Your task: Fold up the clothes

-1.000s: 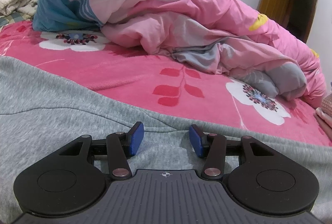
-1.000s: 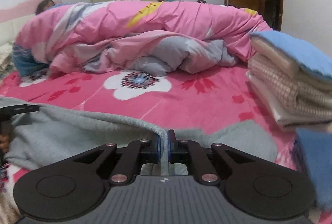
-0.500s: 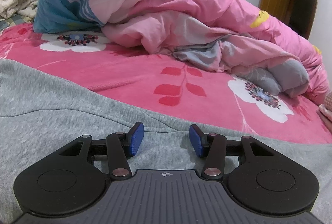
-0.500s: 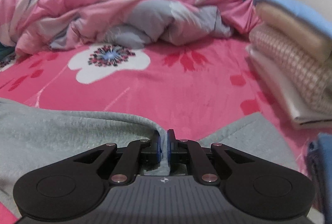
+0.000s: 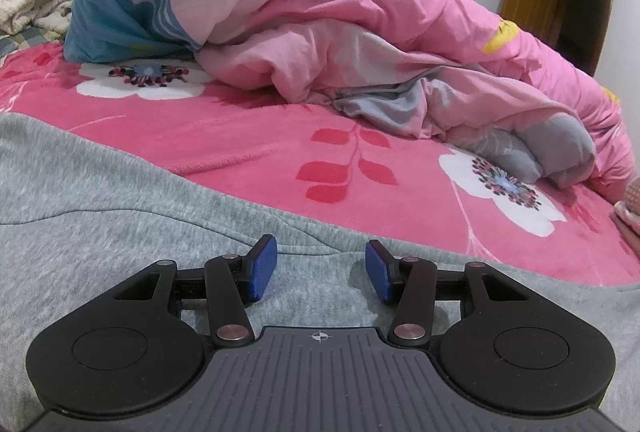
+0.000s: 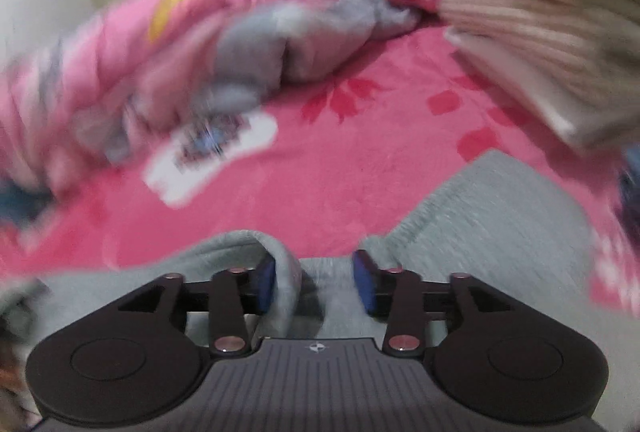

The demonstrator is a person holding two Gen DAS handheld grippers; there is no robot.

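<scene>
A grey sweatshirt (image 5: 120,232) lies spread on the pink flowered bed sheet (image 5: 240,144). My left gripper (image 5: 322,270) is open and empty just above the grey cloth, near its far edge. In the blurred right wrist view my right gripper (image 6: 314,280) is open. A raised fold of the grey sweatshirt (image 6: 284,272) stands between its blue pads, against the left pad, and the pads do not pinch it.
A crumpled pink, grey and blue quilt (image 5: 360,32) is heaped along the far side of the bed. A stack of folded clothes (image 6: 540,32) stands at the right. A cream blanket (image 5: 28,4) lies at the far left. A brown door (image 5: 532,4) is behind.
My right gripper was shut on the grey fold; it has opened and let it go, and its view has swung and blurred. My left gripper has stayed open and barely moved.
</scene>
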